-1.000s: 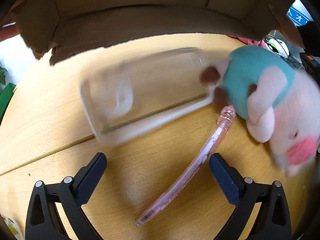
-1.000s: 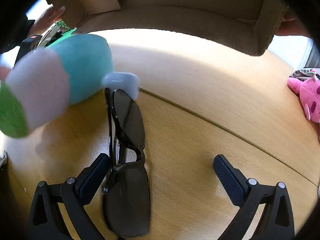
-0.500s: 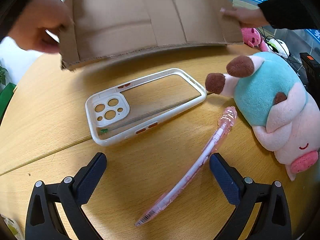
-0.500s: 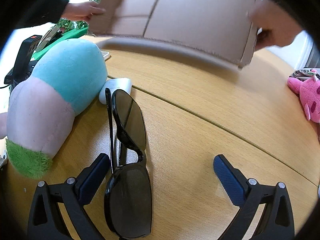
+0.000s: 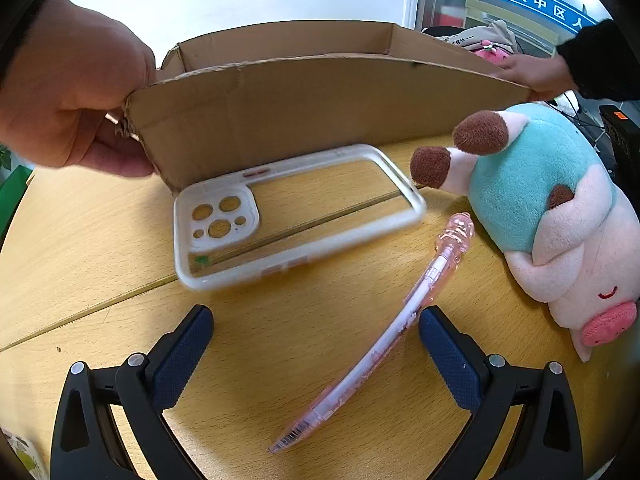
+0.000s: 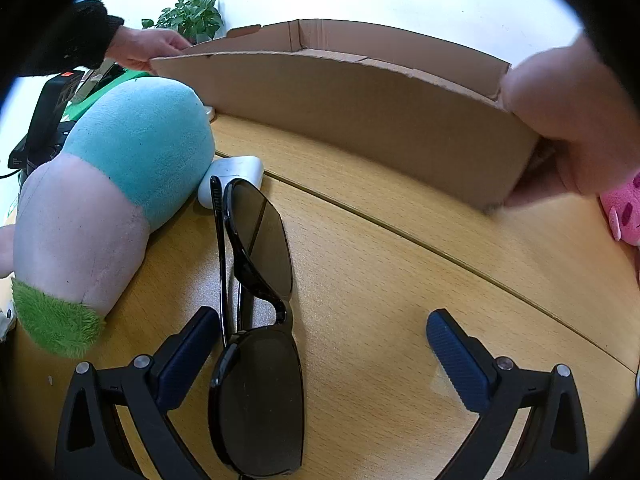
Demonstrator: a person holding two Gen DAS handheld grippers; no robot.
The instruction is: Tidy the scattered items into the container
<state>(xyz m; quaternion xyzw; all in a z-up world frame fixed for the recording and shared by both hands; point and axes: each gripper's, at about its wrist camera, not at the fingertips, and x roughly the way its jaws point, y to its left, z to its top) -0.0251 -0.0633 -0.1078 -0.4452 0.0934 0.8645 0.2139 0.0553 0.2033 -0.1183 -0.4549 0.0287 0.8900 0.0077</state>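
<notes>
A shallow cardboard box (image 5: 320,100) (image 6: 360,120) stands on the wooden table, held at both ends by a person's hands (image 5: 68,104) (image 6: 568,128). Just in front of it lies a white phone case (image 5: 292,216). A pink pen (image 5: 400,320) runs between the fingers of my left gripper (image 5: 316,344), which is open. A teal and pink pig plush (image 5: 552,216) (image 6: 112,200) lies on its side. Black sunglasses (image 6: 256,320) lie folded by the left finger of my open right gripper (image 6: 324,348). A small white earbud case (image 6: 236,180) sits against the plush.
A pink plush (image 6: 624,212) sits at the table's right edge in the right wrist view. A black device (image 6: 52,116) and a potted plant (image 6: 192,16) stand behind the teal plush. A seam crosses the wooden tabletop (image 6: 400,300).
The box, held tilted overhead a second ago, has been set down upright on the table behind the items. The tumbling phone case and plush have come to rest. Neither gripper has moved.
</notes>
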